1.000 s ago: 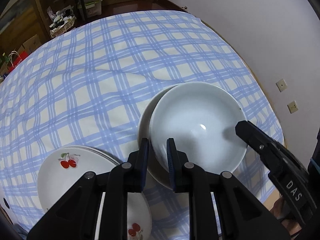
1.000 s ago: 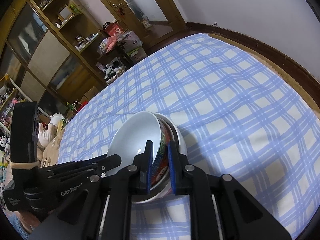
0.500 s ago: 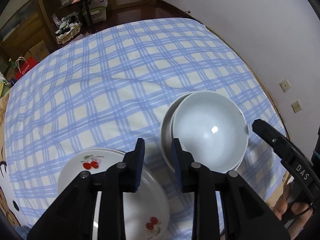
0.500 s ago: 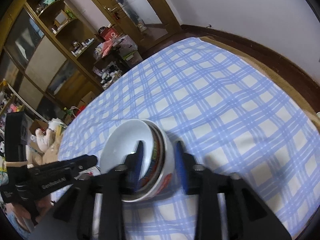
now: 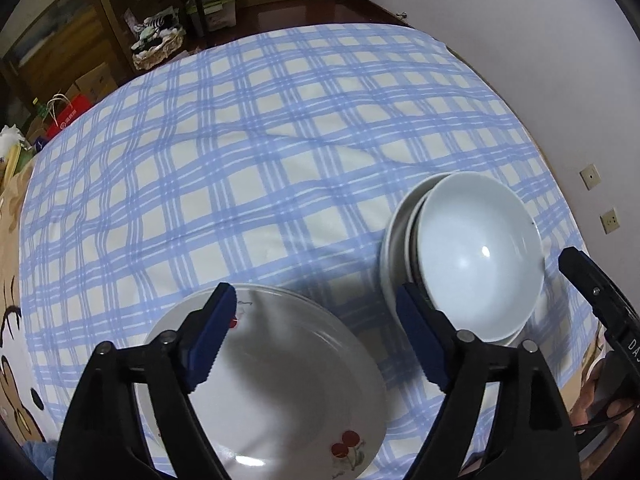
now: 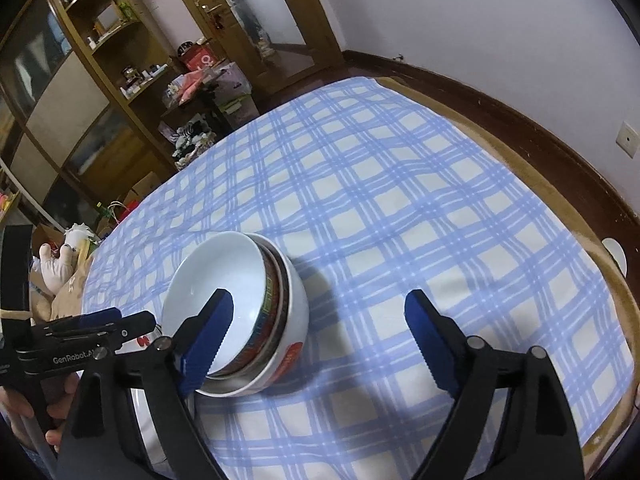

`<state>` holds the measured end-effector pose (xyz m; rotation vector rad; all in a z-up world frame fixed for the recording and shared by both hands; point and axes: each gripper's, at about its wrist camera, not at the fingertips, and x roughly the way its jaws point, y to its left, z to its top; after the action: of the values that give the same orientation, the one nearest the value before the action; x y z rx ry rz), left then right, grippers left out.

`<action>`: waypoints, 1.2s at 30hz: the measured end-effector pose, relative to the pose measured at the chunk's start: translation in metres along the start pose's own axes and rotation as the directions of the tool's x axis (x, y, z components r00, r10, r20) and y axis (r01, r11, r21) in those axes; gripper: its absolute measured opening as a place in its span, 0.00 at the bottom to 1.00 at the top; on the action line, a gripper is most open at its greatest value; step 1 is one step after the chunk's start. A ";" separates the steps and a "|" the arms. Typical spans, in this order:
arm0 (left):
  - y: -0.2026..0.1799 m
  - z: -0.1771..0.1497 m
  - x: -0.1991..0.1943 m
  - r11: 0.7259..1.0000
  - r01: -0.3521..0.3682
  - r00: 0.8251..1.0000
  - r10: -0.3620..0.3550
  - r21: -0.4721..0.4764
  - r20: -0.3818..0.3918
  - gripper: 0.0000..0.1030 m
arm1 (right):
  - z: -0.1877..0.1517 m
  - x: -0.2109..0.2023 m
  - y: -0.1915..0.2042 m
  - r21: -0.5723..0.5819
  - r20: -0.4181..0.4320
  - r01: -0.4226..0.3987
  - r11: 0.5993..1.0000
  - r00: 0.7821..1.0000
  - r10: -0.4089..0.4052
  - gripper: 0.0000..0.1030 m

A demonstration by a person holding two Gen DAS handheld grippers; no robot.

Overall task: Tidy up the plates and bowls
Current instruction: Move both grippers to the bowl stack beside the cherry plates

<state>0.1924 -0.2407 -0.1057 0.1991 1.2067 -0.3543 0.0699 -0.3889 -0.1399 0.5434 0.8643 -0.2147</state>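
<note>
A stack of nested bowls [image 5: 476,256] with a plain white bowl on top sits on the blue checked cloth at the right; it also shows in the right wrist view [image 6: 244,304], leaning slightly. A stack of white cherry-print plates [image 5: 272,388] lies at the near left. My left gripper [image 5: 316,344] is open and empty, above the plates' right side, with its right finger by the bowls' near-left rim. My right gripper [image 6: 320,340] is open and empty, just right of the bowls, left finger in front of the bowl. Its tip shows in the left wrist view [image 5: 588,280].
The cloth-covered table [image 5: 260,152] stretches away behind the dishes. A white wall with sockets [image 5: 590,176] is at the right. Wooden shelves [image 6: 92,92] and floor clutter stand beyond the far edge. The left gripper's body [image 6: 72,340] shows at the left of the right wrist view.
Both grippers were shut on the rim of the top white bowl; they have let go, opened wide and drawn back. The bowl now rests on the stack.
</note>
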 end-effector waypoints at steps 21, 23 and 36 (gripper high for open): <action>0.003 0.004 0.023 1.000 -0.023 0.999 0.024 0.016 -0.046 0.82 | -0.006 0.017 -0.019 0.091 -0.084 -0.004 0.996 0.996 0.012 0.92; 0.003 0.004 0.025 1.000 -0.025 0.998 0.026 0.019 -0.052 0.82 | -0.006 0.019 -0.019 0.089 -0.092 0.002 0.996 0.996 0.006 0.92; 0.000 0.006 0.036 0.998 -0.048 0.997 0.050 0.033 -0.058 0.82 | -0.007 0.026 -0.018 0.088 -0.114 0.016 0.996 0.994 -0.006 0.92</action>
<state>0.2087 -0.2481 -0.1376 0.2681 1.2530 -0.3269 0.0749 -0.3999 -0.1702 0.6385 0.9715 -0.2351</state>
